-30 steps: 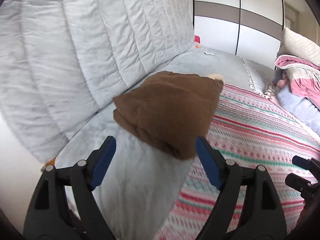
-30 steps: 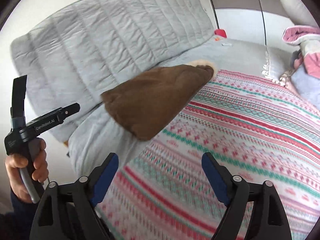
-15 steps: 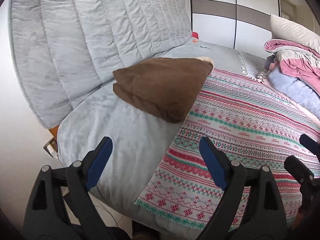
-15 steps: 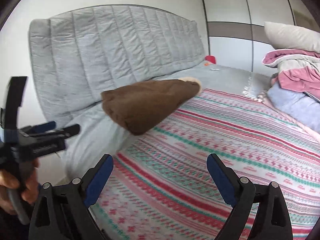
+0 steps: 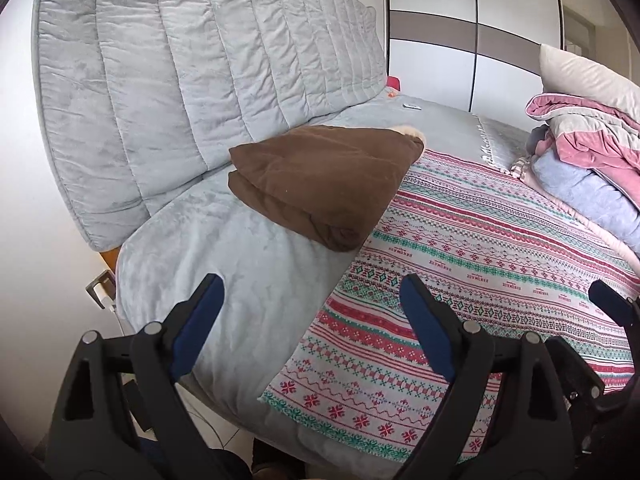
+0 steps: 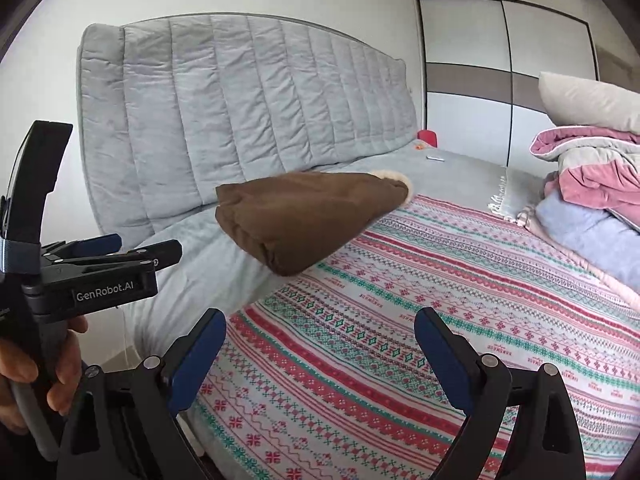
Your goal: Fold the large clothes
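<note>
A folded brown garment with a cream fleece edge lies on the grey bed cover near the headboard; it also shows in the right wrist view. My left gripper is open and empty, held back from the garment near the bed's front edge. My right gripper is open and empty over the patterned blanket. The left gripper also shows from the side in the right wrist view, held in a hand.
A grey quilted headboard stands behind. The patterned blanket covers most of the bed. A pile of pink and grey bedding with a pillow sits at the right. White wardrobe doors are at the back.
Both grippers have pulled back and up from the brown garment, which stays folded in place. More of the bed and its front edge is now in view.
</note>
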Available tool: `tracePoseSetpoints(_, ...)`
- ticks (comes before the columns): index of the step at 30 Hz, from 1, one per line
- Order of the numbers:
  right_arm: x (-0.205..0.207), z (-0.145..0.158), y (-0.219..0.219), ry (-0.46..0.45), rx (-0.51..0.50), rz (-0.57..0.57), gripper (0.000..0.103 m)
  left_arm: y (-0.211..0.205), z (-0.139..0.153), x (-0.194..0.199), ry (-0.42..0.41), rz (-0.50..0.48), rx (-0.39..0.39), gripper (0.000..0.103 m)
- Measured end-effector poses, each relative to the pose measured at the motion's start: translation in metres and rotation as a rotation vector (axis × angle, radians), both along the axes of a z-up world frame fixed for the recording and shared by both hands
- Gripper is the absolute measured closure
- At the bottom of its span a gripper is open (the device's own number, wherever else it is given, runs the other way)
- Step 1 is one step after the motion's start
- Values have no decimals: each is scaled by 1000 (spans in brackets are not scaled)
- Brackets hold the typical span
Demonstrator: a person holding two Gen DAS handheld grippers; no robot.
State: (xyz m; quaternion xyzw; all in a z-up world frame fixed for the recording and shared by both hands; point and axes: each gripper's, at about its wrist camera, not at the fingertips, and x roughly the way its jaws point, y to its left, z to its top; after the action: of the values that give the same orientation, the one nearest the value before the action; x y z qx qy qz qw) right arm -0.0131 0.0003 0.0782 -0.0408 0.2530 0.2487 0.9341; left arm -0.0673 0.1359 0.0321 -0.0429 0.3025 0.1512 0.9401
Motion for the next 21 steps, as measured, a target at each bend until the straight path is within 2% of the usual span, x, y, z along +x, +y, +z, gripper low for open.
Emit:
tracePoseSetpoints(7, 9, -5, -5, 44, 25, -23, 6, -1, -2, 1, 3, 18, 8, 13)
tracePoseSetpoints(14, 8, -5, -4, 42, 19, -23, 6, 3, -1, -2, -2, 28, 6, 11)
tracePoseSetpoints(21, 8, -7, -2, 43, 14, -26, 6, 3, -2, -3, -8, 21, 13, 4)
